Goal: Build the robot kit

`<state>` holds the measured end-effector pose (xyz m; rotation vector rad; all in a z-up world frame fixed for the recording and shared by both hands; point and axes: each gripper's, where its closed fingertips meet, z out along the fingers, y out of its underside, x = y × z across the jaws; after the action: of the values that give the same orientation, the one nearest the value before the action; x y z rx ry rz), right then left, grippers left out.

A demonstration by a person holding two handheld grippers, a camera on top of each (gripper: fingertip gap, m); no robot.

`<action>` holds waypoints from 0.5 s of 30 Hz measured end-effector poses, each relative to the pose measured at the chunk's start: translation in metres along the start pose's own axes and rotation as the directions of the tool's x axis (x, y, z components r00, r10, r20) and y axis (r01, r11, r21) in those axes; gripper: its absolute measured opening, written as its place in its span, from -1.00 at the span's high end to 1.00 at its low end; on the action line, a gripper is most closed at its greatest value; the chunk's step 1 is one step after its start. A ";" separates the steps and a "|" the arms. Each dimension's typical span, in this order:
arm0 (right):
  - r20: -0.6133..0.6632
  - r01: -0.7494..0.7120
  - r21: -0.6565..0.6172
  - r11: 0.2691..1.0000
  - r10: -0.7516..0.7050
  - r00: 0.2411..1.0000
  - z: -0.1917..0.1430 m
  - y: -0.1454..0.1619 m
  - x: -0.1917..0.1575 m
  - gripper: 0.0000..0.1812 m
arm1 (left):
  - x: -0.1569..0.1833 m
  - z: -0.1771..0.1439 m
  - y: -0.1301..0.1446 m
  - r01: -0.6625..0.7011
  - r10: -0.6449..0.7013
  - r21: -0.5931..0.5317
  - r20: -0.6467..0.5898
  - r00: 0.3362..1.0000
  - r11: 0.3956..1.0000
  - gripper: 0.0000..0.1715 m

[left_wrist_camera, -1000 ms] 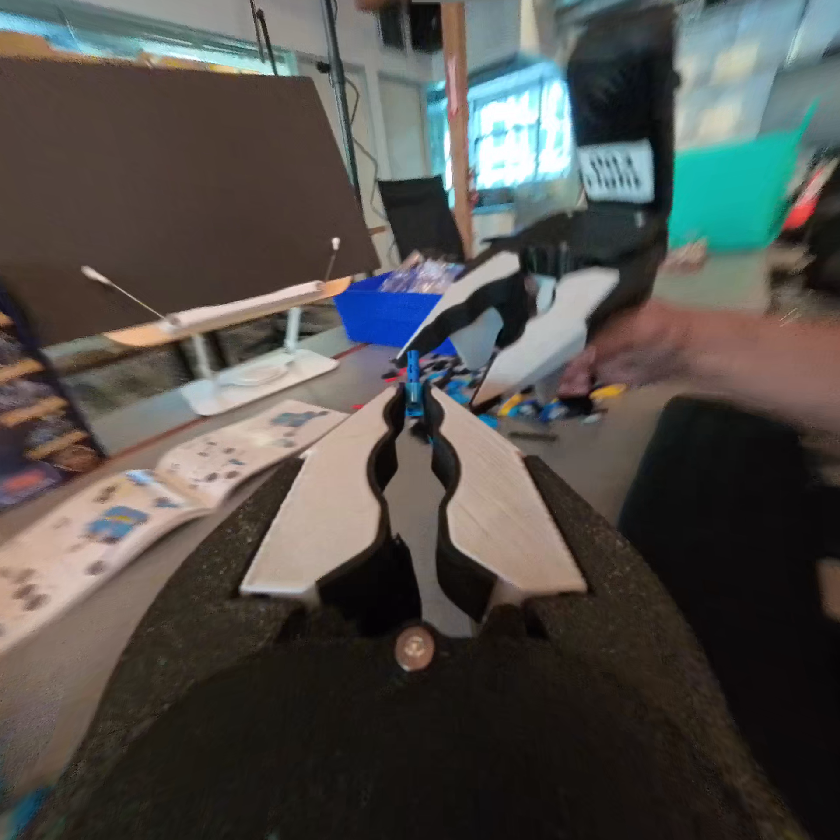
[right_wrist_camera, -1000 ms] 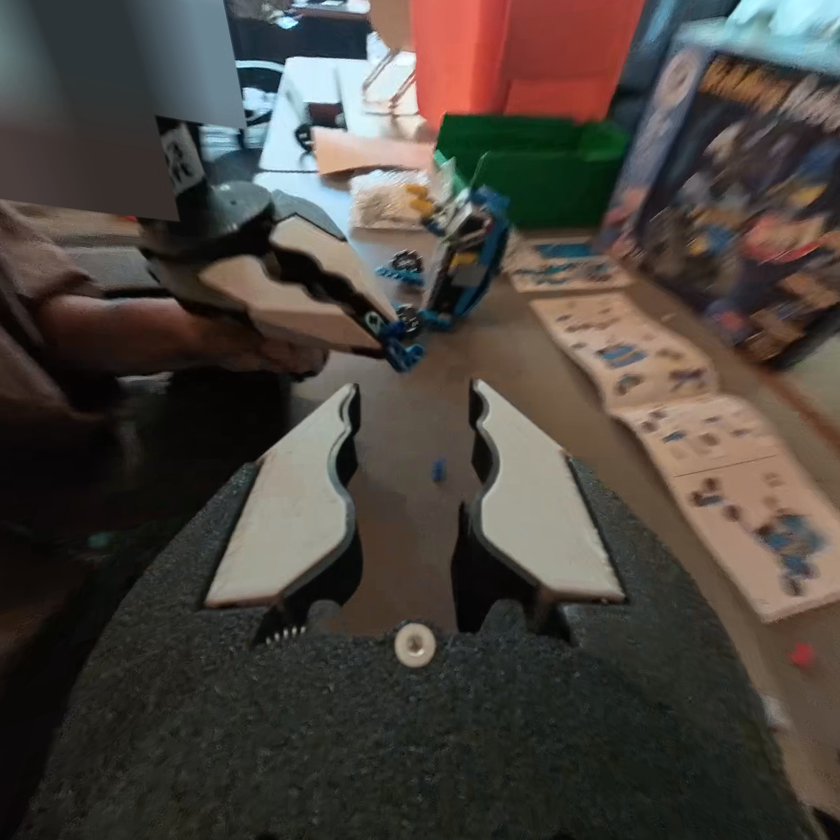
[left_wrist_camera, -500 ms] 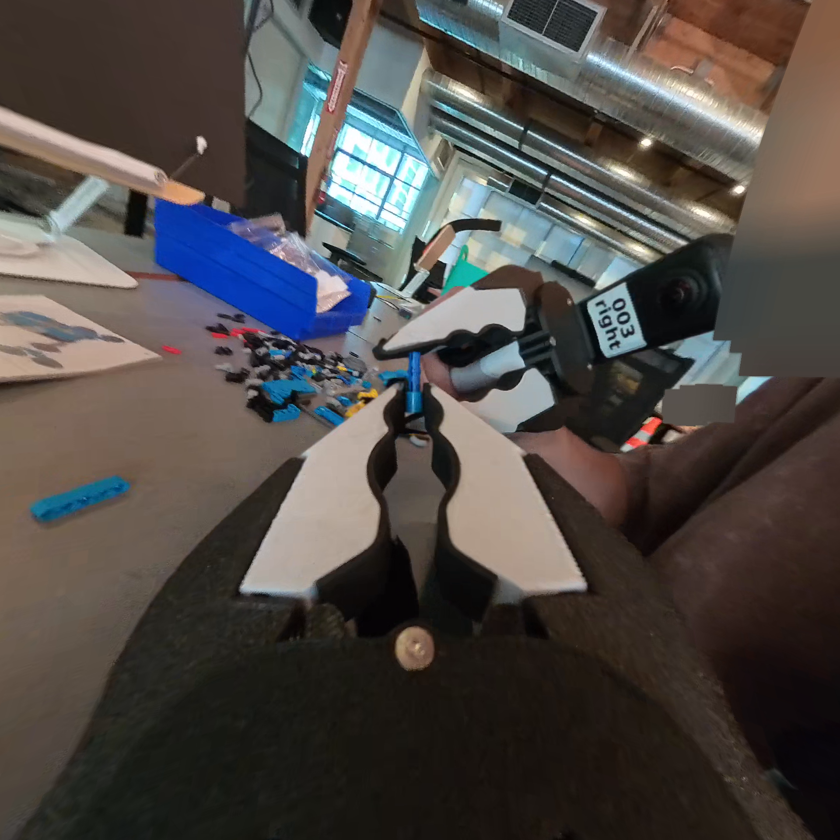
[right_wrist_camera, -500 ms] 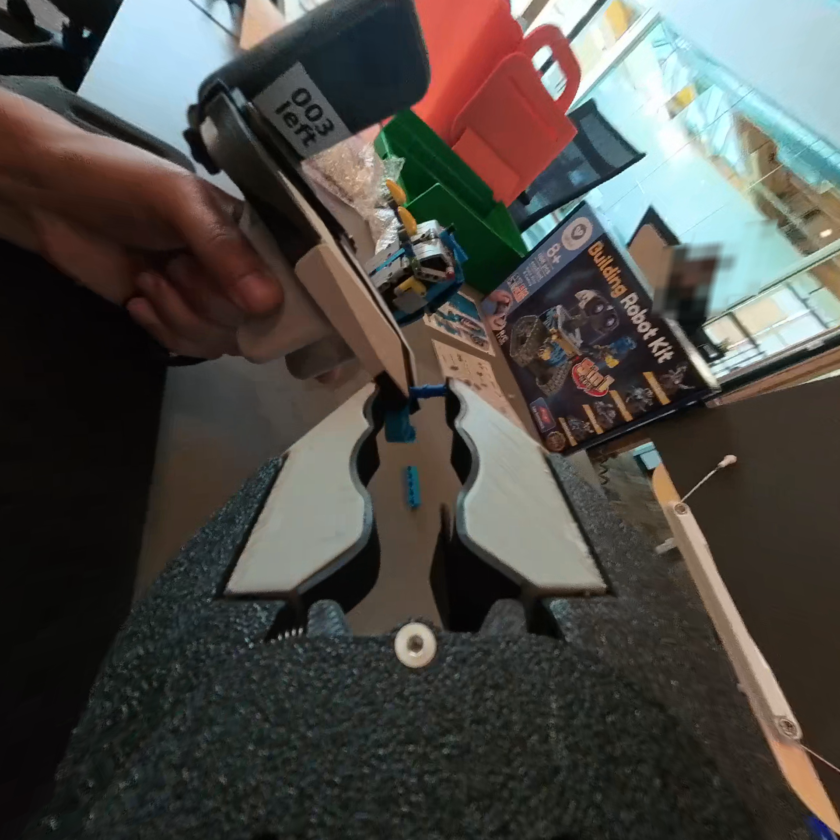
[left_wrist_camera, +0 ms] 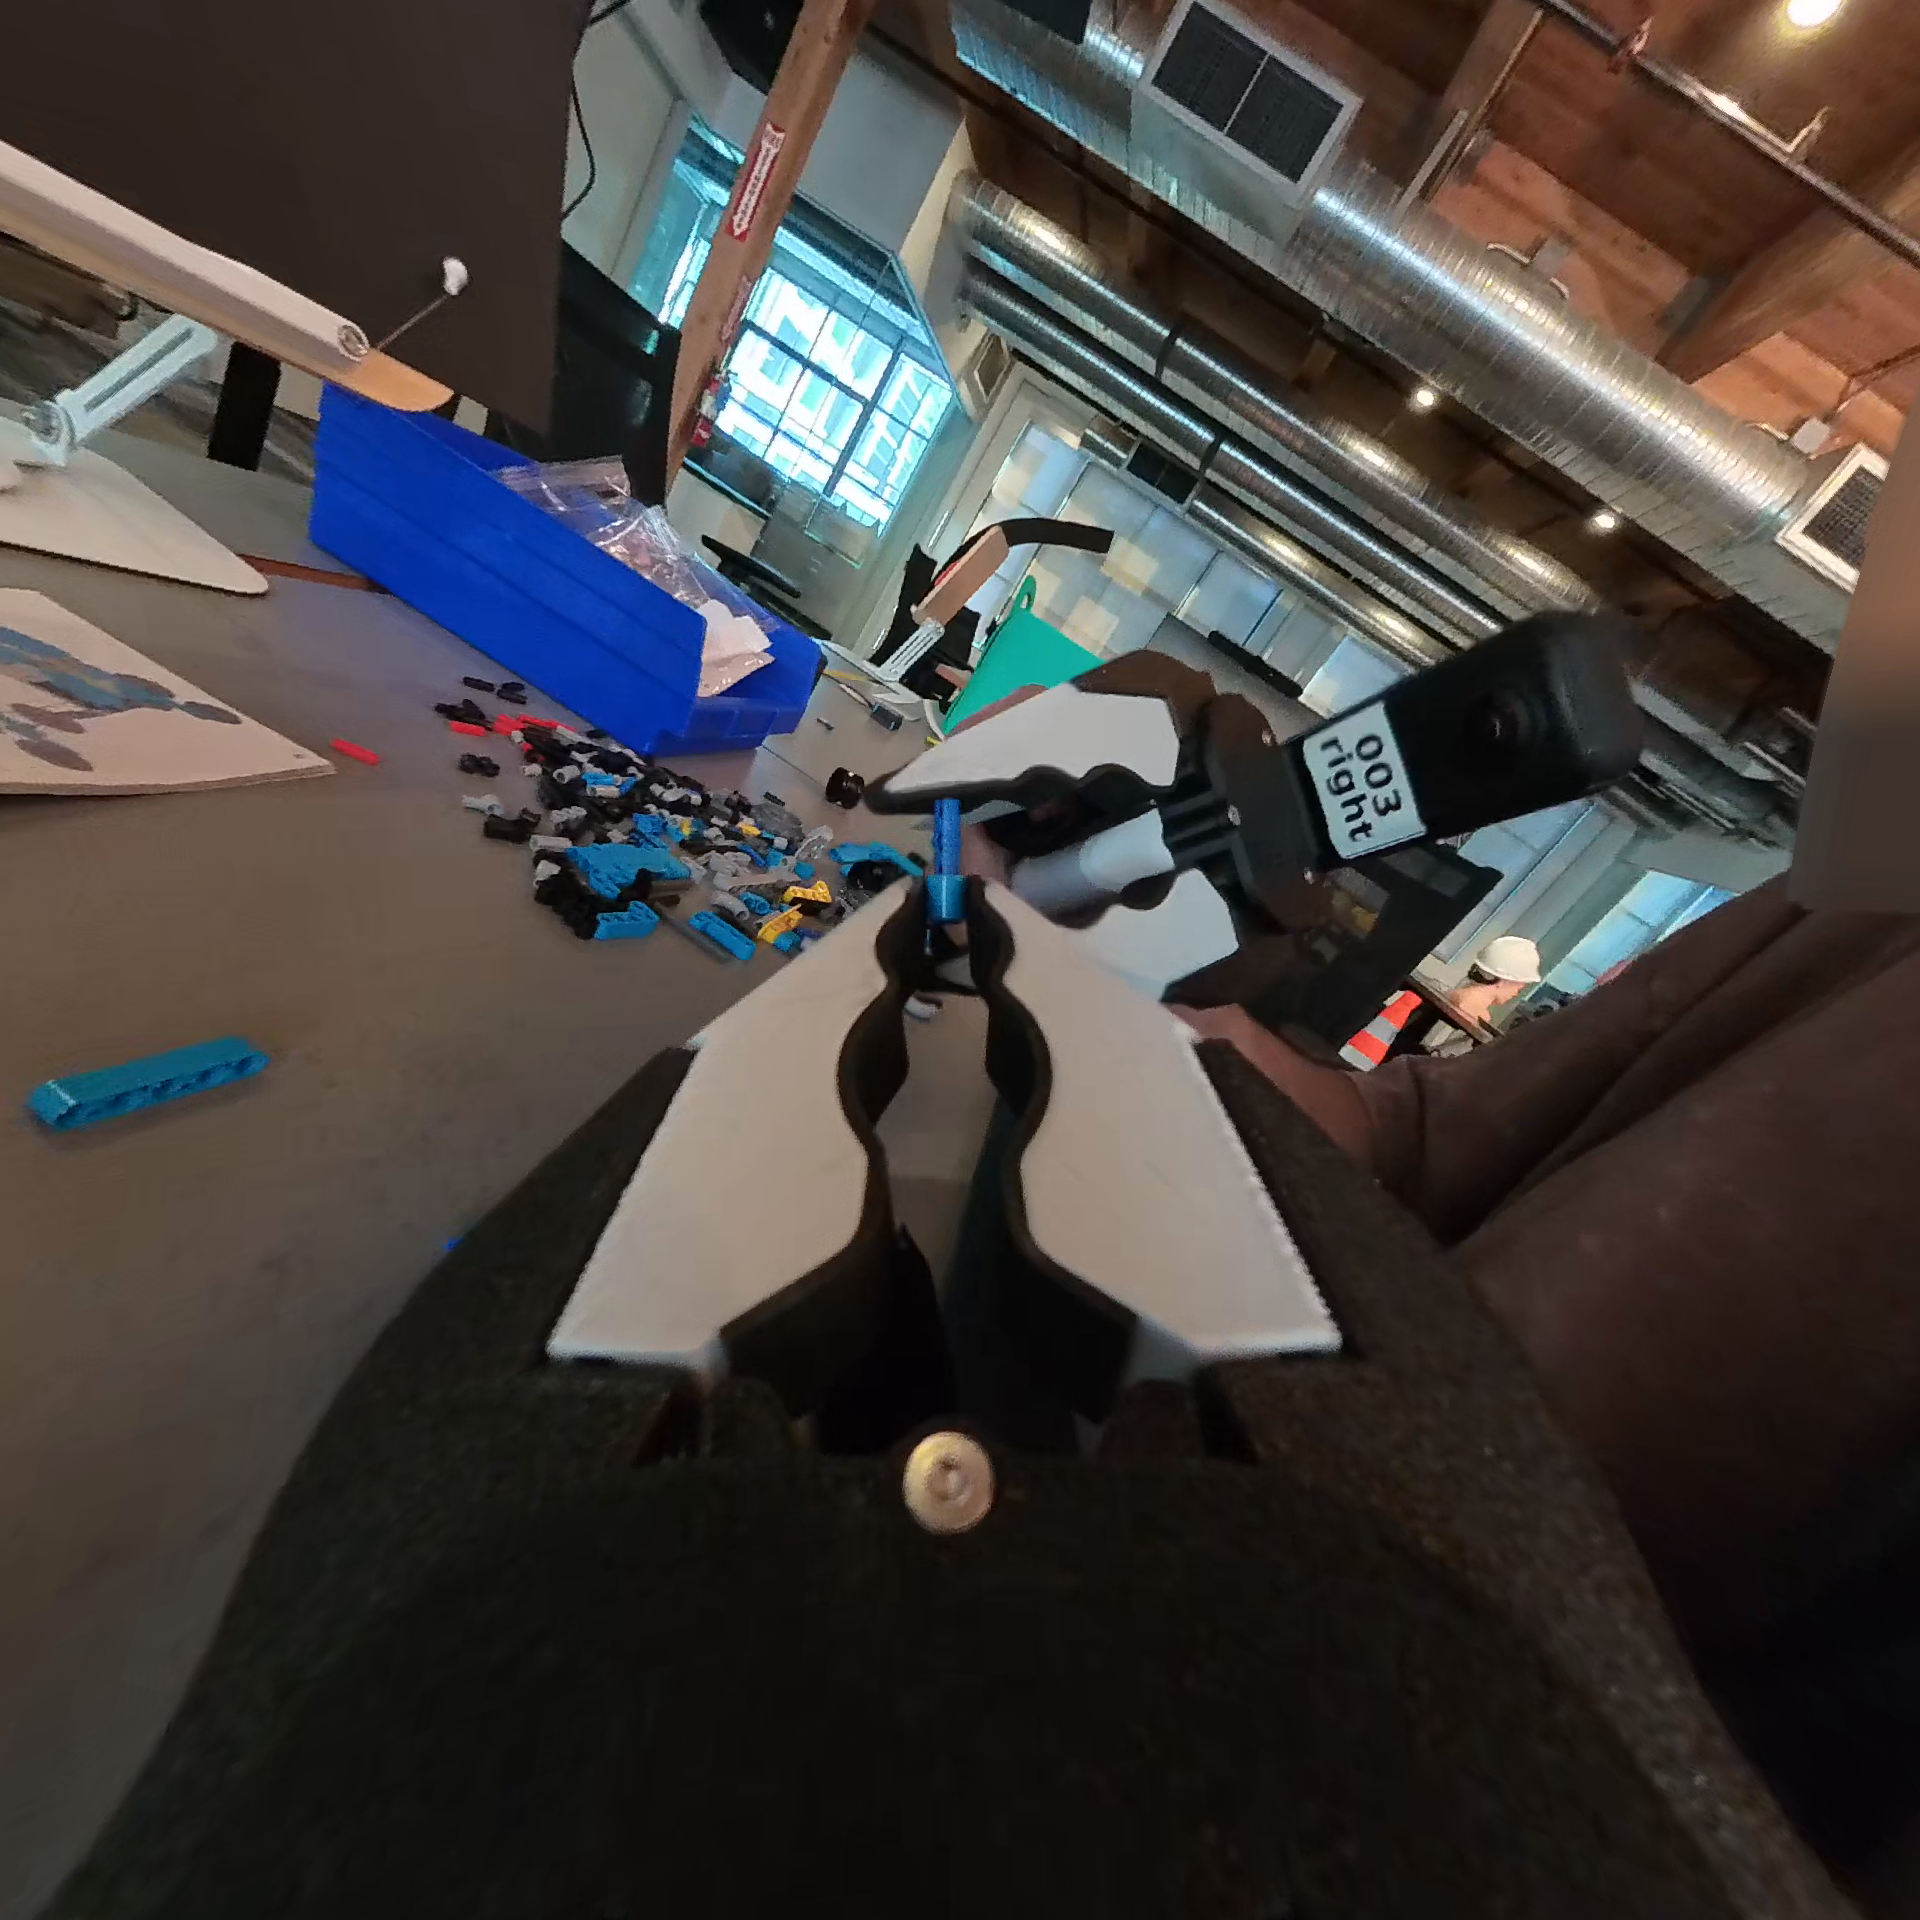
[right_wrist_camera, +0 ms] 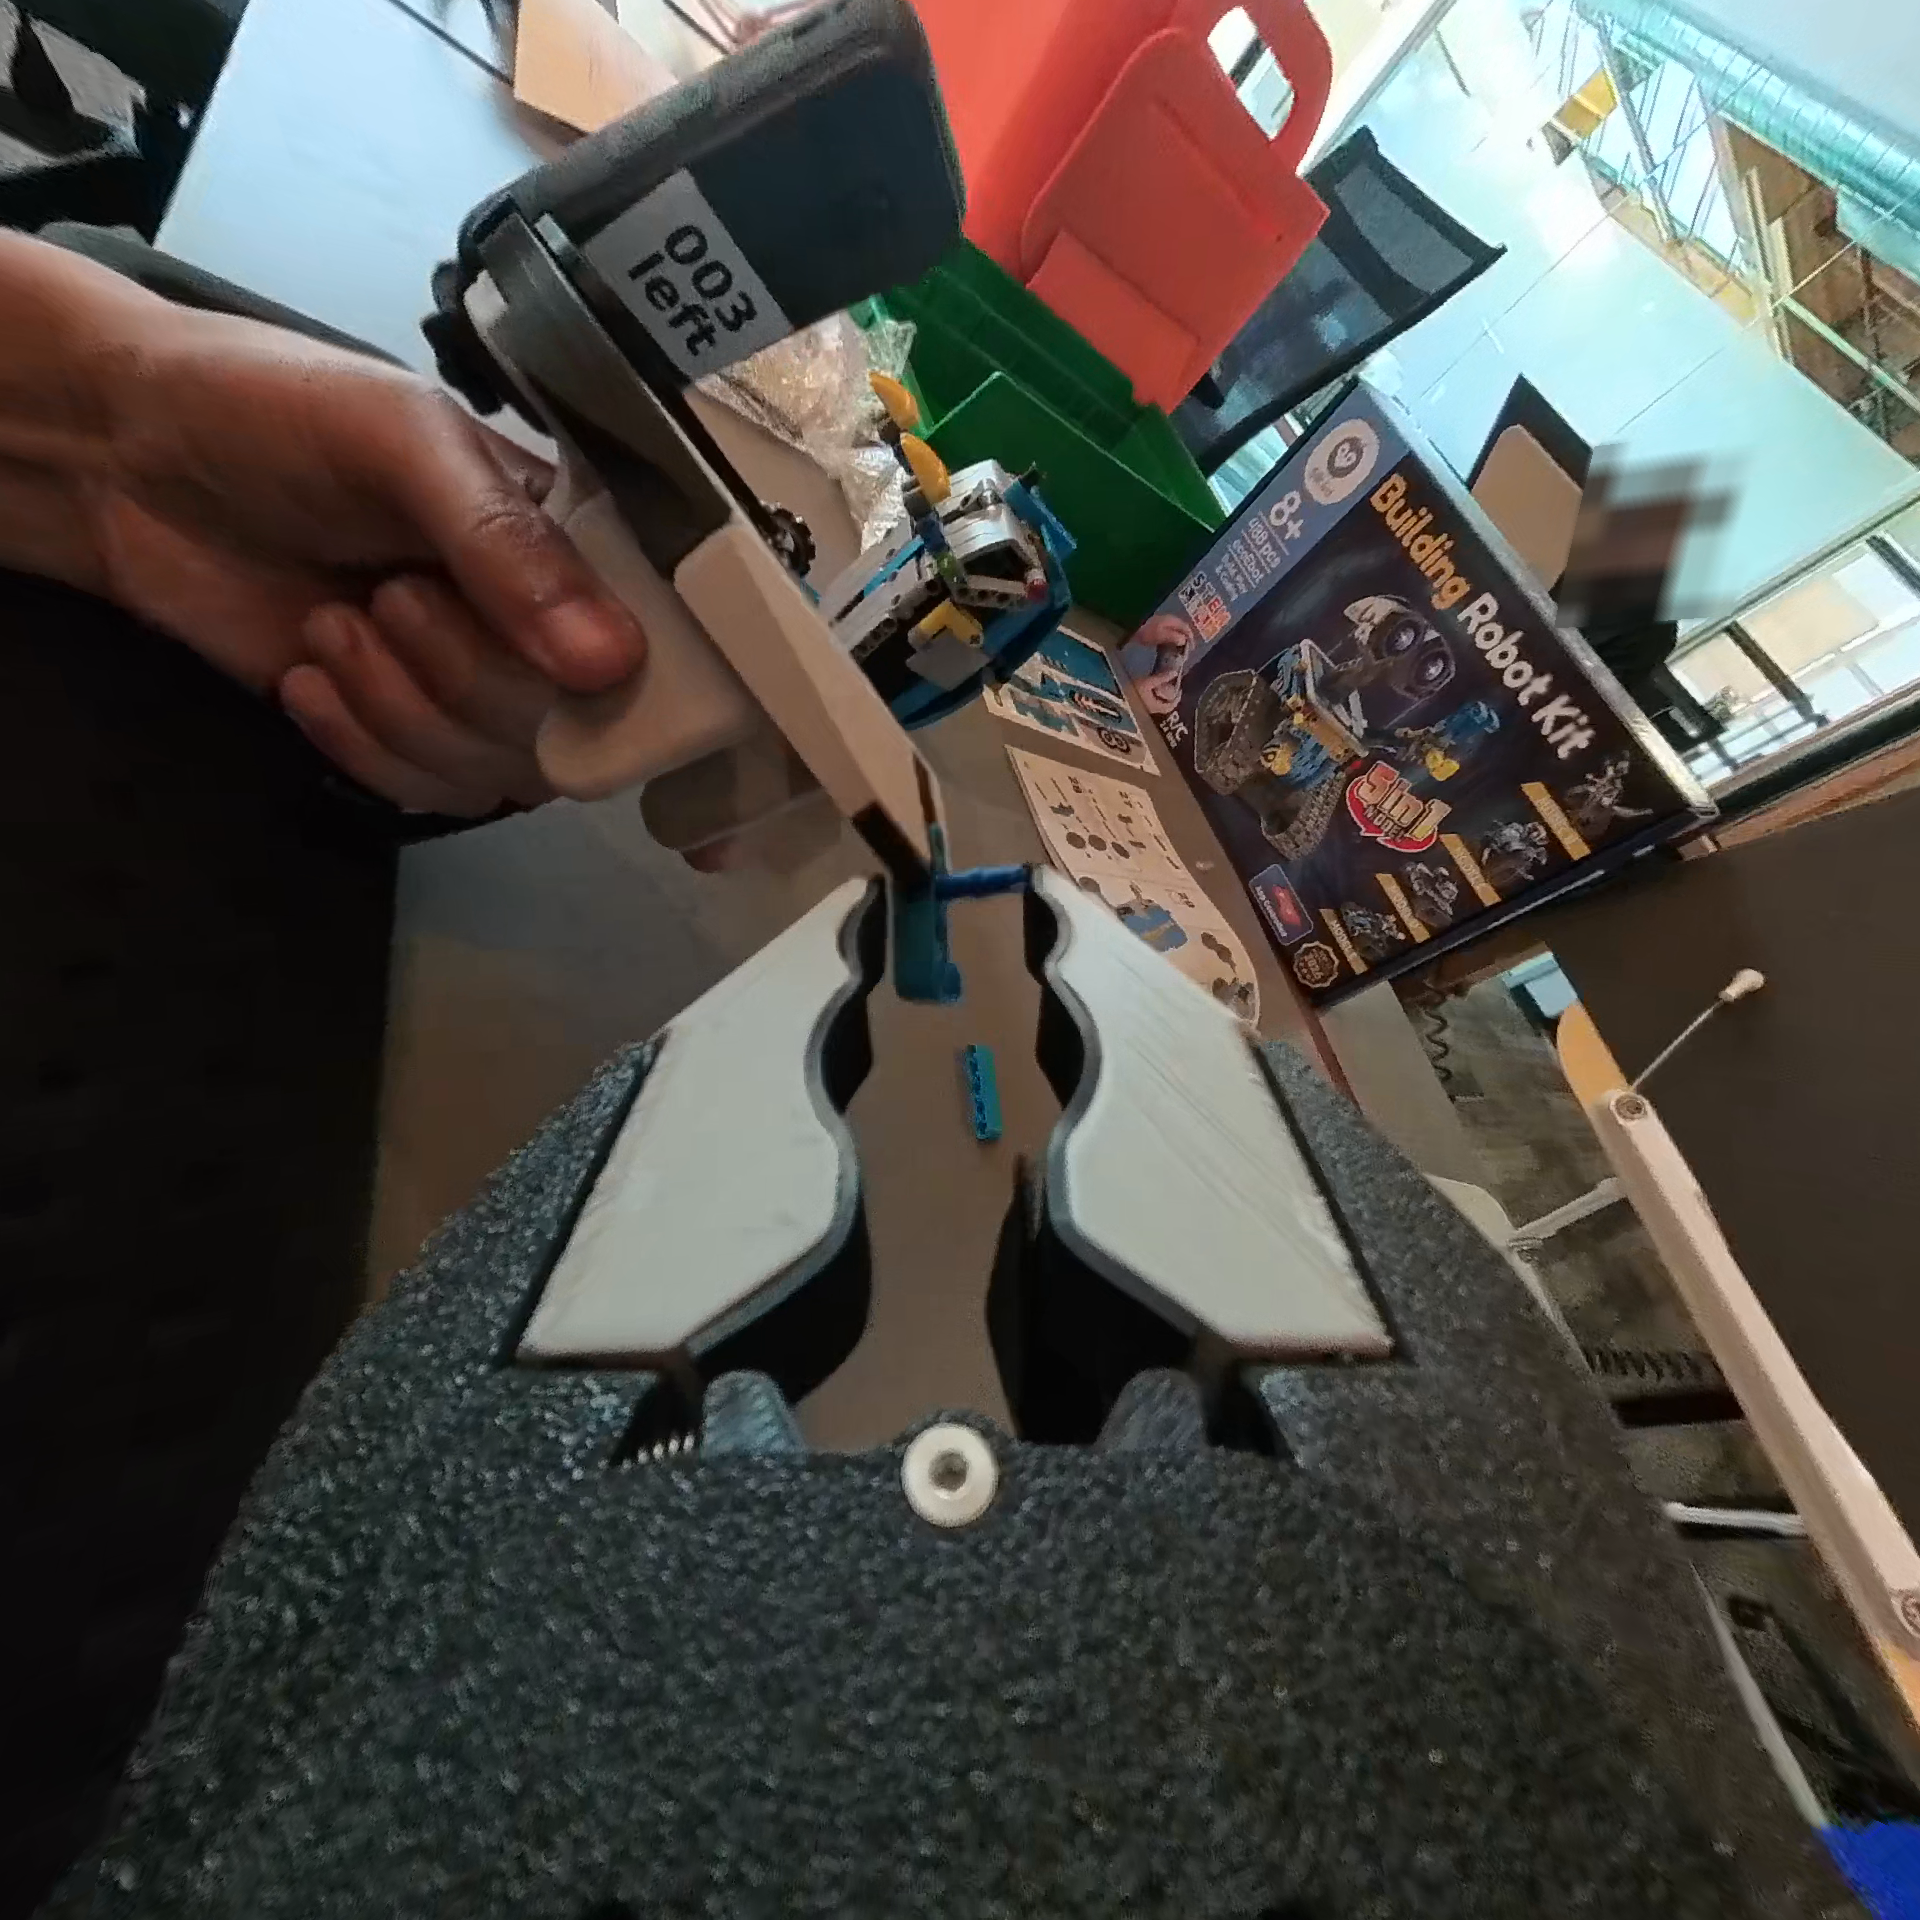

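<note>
Your left claw (left_wrist_camera: 943,914) is pinched on a small blue piece (left_wrist_camera: 943,896) with a blue pin (left_wrist_camera: 944,831) standing up from it. Your right claw (right_wrist_camera: 954,888) is spread, its tips on either side of that pin (right_wrist_camera: 982,881); whether they touch it, you cannot tell. On the bench (left_wrist_camera: 312,1039), a blue beam (left_wrist_camera: 145,1081) lies at 9 o'clock from your left claw, a pile of loose parts (left_wrist_camera: 665,852) at 10 o'clock, and a blue bin (left_wrist_camera: 540,592) beyond it. From the right claw, a half-built model (right_wrist_camera: 956,582) sits at 12 o'clock, a kit box (right_wrist_camera: 1434,727) at 2 o'clock, with instruction sheets (right_wrist_camera: 1122,842) between.
</note>
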<state>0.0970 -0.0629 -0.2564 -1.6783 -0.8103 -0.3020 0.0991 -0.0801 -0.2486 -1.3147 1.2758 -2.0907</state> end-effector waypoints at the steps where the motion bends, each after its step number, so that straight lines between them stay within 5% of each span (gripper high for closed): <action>1: 0.001 0.008 0.006 1.000 -0.008 1.000 -0.002 0.000 0.000 0.66 | 0.000 -0.001 -0.001 0.011 -0.011 0.005 -0.005 1.000 1.000 0.93; 8: 0.017 0.139 -0.031 0.990 -0.138 0.990 -0.002 0.003 -0.006 0.60 | 0.000 -0.001 0.002 0.063 -0.064 -0.017 -0.042 0.997 0.998 0.93; 15: 0.037 0.209 -0.052 0.976 -0.208 0.978 0.001 0.004 -0.003 0.75 | -0.001 -0.003 0.000 0.068 -0.068 0.000 -0.034 0.997 0.998 0.94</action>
<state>0.0970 -0.0632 -0.2610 -1.6554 -1.0122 -0.4480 0.0971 -0.0776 -0.2498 -1.3452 1.2607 -2.1684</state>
